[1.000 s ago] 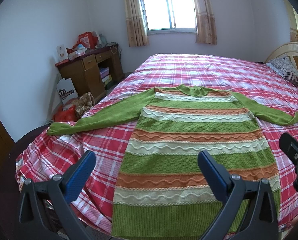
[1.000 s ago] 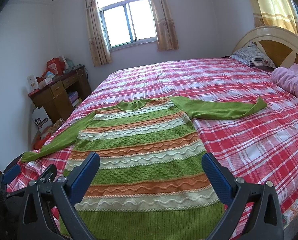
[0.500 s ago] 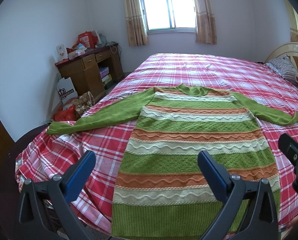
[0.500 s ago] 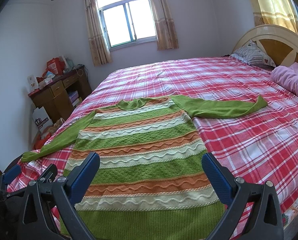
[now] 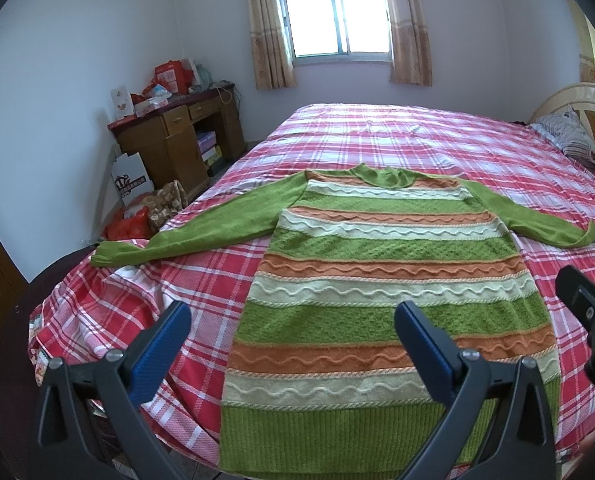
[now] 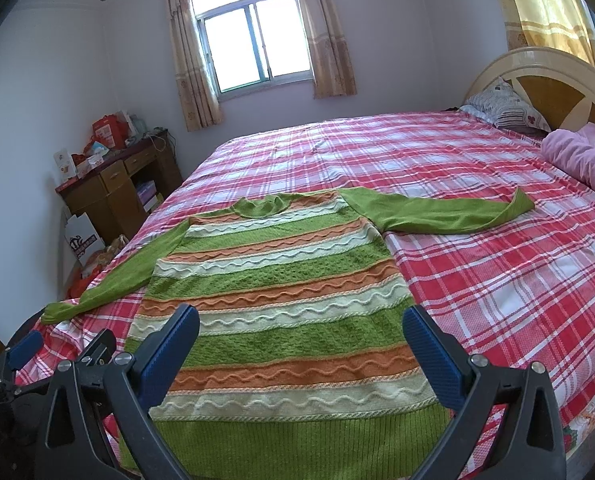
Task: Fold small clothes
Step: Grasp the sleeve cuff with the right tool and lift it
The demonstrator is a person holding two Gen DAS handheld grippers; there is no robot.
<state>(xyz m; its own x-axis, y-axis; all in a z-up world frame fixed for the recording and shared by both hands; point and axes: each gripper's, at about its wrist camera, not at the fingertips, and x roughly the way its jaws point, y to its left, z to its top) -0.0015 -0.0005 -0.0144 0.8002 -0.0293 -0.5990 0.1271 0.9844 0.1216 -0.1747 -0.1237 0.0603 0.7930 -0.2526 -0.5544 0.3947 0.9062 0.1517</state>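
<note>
A green sweater [image 5: 381, 256] [image 6: 273, 276] with orange and cream wavy stripes lies flat on the bed, both sleeves spread out, hem toward me. My left gripper [image 5: 291, 328] hovers open above the hem's left part, holding nothing. My right gripper [image 6: 301, 332] hangs open above the lower body of the sweater, also holding nothing. In the left wrist view part of the right gripper shows at the right edge. The left gripper appears at the lower left of the right wrist view.
The bed [image 5: 377, 136] [image 6: 497, 280] has a red plaid sheet. A wooden desk [image 5: 173, 140] with boxes stands at the left wall, bags [image 5: 137, 220] on the floor beside it. A pillow [image 6: 505, 108], a pink blanket [image 6: 581, 160] and the headboard [image 6: 537, 68] are at the right.
</note>
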